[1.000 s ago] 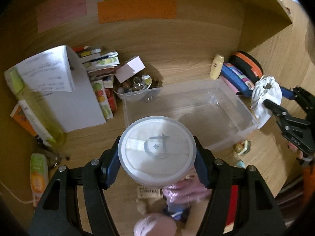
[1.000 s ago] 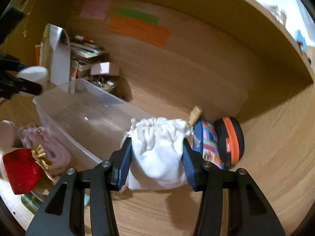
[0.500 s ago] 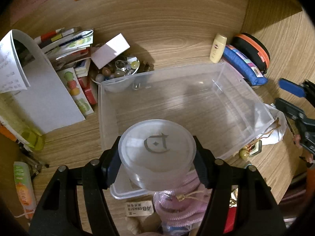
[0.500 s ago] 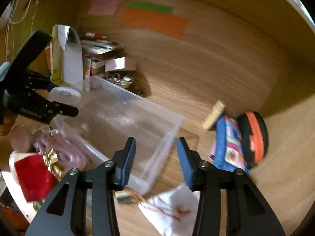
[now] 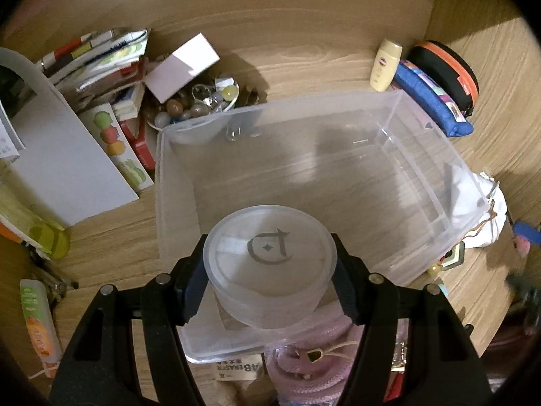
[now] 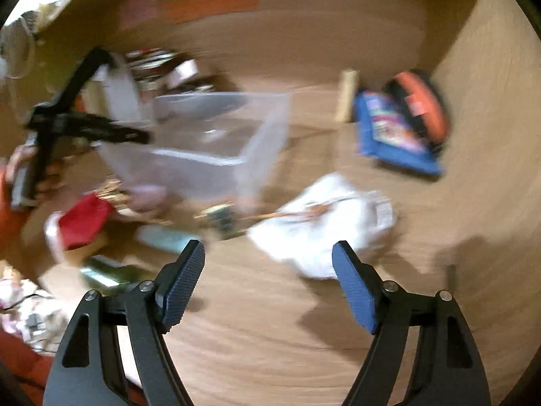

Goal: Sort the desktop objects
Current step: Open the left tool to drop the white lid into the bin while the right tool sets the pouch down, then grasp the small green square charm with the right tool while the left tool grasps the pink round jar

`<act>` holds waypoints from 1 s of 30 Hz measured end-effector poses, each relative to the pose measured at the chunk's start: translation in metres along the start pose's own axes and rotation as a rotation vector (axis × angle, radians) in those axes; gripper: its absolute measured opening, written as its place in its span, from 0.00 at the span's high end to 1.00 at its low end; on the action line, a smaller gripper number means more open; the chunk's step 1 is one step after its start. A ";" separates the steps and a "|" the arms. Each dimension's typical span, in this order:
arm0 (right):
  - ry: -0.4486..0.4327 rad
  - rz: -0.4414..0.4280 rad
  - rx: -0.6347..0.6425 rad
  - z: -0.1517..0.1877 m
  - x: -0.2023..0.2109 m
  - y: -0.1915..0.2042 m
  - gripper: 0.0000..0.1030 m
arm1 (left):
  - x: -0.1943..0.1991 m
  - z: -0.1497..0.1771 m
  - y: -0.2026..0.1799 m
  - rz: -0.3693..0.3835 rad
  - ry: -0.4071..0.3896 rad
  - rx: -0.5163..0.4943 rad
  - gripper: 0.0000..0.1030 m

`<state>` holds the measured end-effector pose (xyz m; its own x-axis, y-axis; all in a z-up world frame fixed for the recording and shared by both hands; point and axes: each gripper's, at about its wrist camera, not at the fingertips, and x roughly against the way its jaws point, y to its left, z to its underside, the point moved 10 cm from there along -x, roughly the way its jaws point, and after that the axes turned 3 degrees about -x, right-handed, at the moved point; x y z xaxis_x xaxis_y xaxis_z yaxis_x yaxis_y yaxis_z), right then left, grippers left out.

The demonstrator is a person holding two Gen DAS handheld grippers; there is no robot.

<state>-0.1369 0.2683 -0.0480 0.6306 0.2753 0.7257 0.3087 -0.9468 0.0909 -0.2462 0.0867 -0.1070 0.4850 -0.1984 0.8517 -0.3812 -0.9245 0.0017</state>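
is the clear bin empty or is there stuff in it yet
Empty. Only the wood grain shows through the clear bin; the round jar sits clamped in the left gripper above its near edge.

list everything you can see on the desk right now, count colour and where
round tub: 1, frosted white, held over the bin's near end
storage bin: 1, clear plastic, desk centre
drawstring pouch: 1, white, on the desk outside the bin's right wall
pencil case: 1, blue, back right
round case: 1, black and orange, behind the pencil case
small bottle: 1, cream, left of the pencil case
bowl of beads: 1, mixed colours, behind the bin
booklets: a stack, mixed, back left
coiled cord: 1, pink, in front of the bin
left gripper: shut on the tub
right gripper: open, empty
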 end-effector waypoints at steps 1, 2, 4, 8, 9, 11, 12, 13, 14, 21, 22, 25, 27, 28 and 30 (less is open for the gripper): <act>0.023 -0.049 0.002 0.001 -0.008 0.013 0.36 | -0.001 0.001 0.000 -0.001 0.005 0.001 0.37; 0.038 -0.077 0.009 0.002 -0.013 0.023 0.47 | -0.001 0.001 0.001 -0.004 0.007 0.002 0.37; 0.065 -0.126 0.040 0.004 -0.022 0.043 0.59 | 0.001 0.002 0.001 -0.004 0.006 0.001 0.37; 0.097 -0.065 0.108 -0.001 -0.046 0.063 0.60 | 0.013 -0.001 0.001 -0.004 -0.029 -0.008 0.37; 0.106 -0.048 0.104 -0.001 -0.050 0.062 0.60 | 0.017 -0.002 0.001 -0.007 -0.040 -0.015 0.37; 0.114 -0.003 0.084 0.000 -0.053 0.050 0.60 | 0.024 -0.003 -0.001 -0.007 -0.057 -0.030 0.37; 0.113 0.011 0.082 0.000 -0.052 0.045 0.60 | 0.027 -0.003 -0.001 -0.008 -0.063 -0.037 0.37; 0.109 0.025 0.078 -0.002 -0.053 0.040 0.60 | 0.030 -0.004 -0.001 -0.008 -0.068 -0.041 0.37; 0.107 0.031 0.077 -0.005 -0.055 0.036 0.60 | 0.032 -0.003 -0.001 -0.004 -0.072 -0.045 0.37; 0.112 0.006 0.108 -0.021 -0.071 0.033 0.75 | 0.041 0.002 0.002 0.016 -0.091 -0.026 0.37; 0.110 0.010 0.114 -0.021 -0.072 0.034 0.76 | 0.042 0.003 0.002 0.016 -0.092 -0.021 0.37; 0.110 0.010 0.132 -0.017 -0.068 0.037 0.76 | 0.049 0.007 0.006 0.016 -0.102 -0.017 0.37; 0.113 0.014 0.135 -0.013 -0.063 0.037 0.76 | 0.055 0.009 0.009 0.016 -0.114 -0.014 0.37; 0.109 0.015 0.136 -0.011 -0.057 0.037 0.76 | 0.059 0.010 0.011 0.016 -0.121 -0.011 0.37; 0.100 0.013 0.130 -0.010 -0.048 0.037 0.76 | 0.067 0.014 0.014 0.013 -0.135 -0.007 0.37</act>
<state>-0.1634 0.2183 -0.0728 0.5628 0.2392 0.7912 0.3949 -0.9187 -0.0031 -0.2078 0.0557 -0.0570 0.5815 -0.2527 0.7733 -0.3936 -0.9193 -0.0044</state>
